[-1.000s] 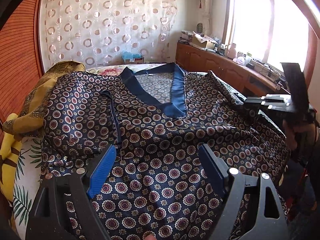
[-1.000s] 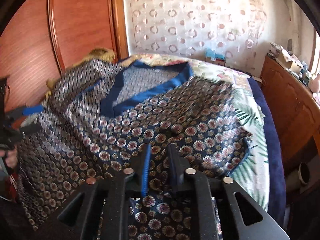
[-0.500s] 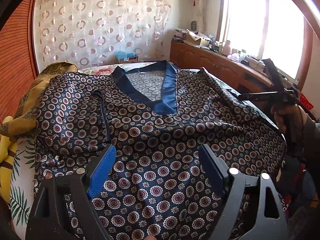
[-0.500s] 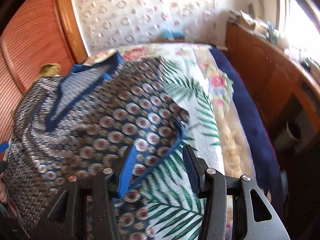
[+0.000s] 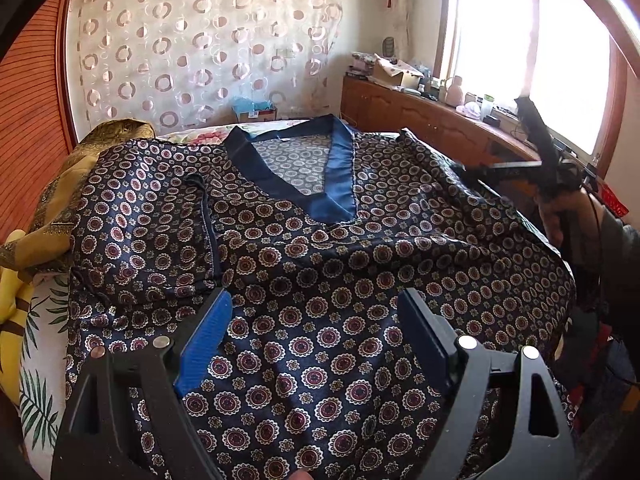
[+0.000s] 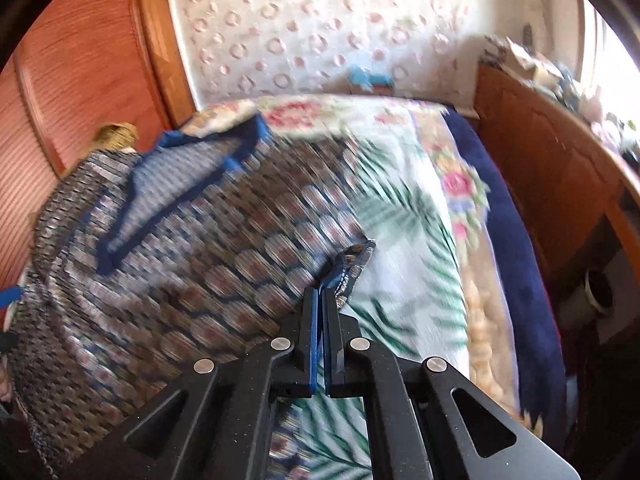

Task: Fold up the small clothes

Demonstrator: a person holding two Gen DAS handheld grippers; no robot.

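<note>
Garment (image 5: 304,280): navy patterned top with a plain blue V-neck band (image 5: 340,176), spread front-up over the bed (image 6: 404,208), covering most of the floral bedspread; its left sleeve is folded in over the chest. The near hem is cut off by the lower frame edge in the left wrist view. In the right wrist view the cloth is smeared by motion blur and its print cannot be made out.

Left gripper (image 5: 316,332): jaws wide apart, hovering above the lower front of the garment with nothing between the pads; whether the tips touch the cloth cannot be told. Unchanged from a second ago.

Right gripper (image 6: 322,300): jaws together, clamped on the garment's right sleeve edge (image 6: 352,264), which sticks out crumpled past the fingertips, over the bedspread. Half a second ago these jaws stood open around that blue-edged hem; they have just closed on it. In the left wrist view this gripper (image 5: 472,170) shows at the garment's right side, with the person's hand (image 5: 560,216) partly hidden behind it and against window glare.

Yellow-gold cloth (image 5: 60,200): bunched beside the garment's left shoulder, partly cut off.
</note>
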